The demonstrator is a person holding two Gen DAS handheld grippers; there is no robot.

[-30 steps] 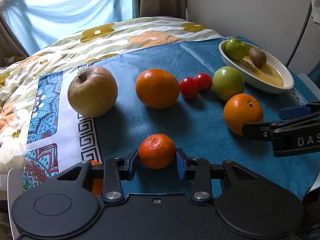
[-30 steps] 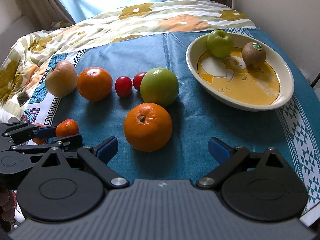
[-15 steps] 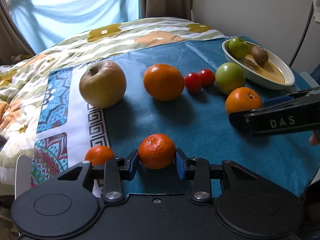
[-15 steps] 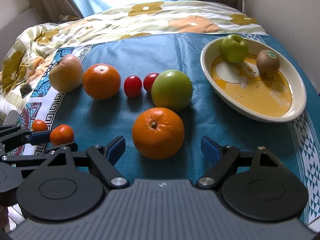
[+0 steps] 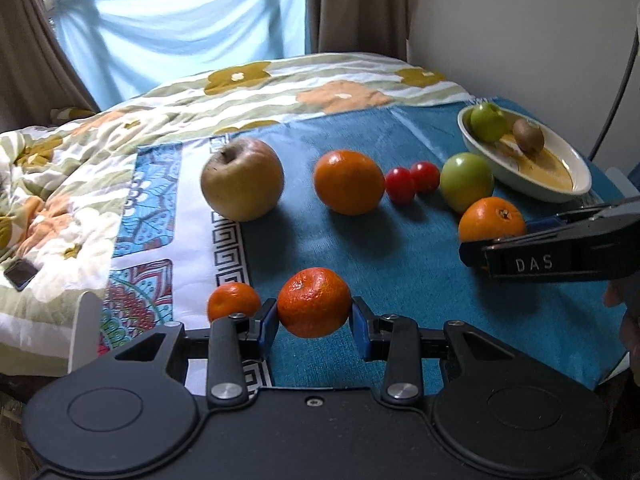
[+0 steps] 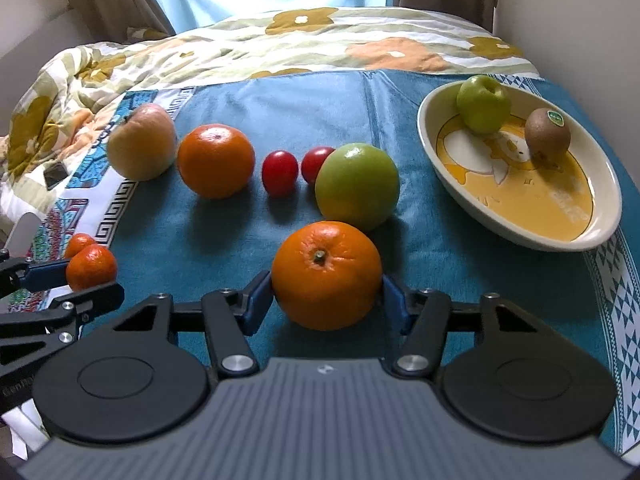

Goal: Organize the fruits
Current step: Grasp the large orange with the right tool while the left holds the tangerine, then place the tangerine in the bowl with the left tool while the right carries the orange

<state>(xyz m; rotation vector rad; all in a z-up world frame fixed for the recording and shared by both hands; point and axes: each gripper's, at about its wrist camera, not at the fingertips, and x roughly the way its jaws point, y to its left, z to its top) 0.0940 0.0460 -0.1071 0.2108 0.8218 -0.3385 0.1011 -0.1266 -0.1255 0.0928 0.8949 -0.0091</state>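
Over the blue cloth (image 5: 400,256), we are gripping a mandarin (image 5: 314,302) in our left hand-held gripper (image 5: 313,322) and clamping the orange (image 6: 326,274) in our right hand-held gripper (image 6: 327,300).

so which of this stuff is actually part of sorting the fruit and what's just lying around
Part of the job:
- mandarin in the left gripper
- orange between the right gripper fingers
- second mandarin
- big orange
- two tomatoes
- green apple, yellow apple
- dish with small green apple and kiwi

Lying about:
- phone
- floral quilt
- curtains
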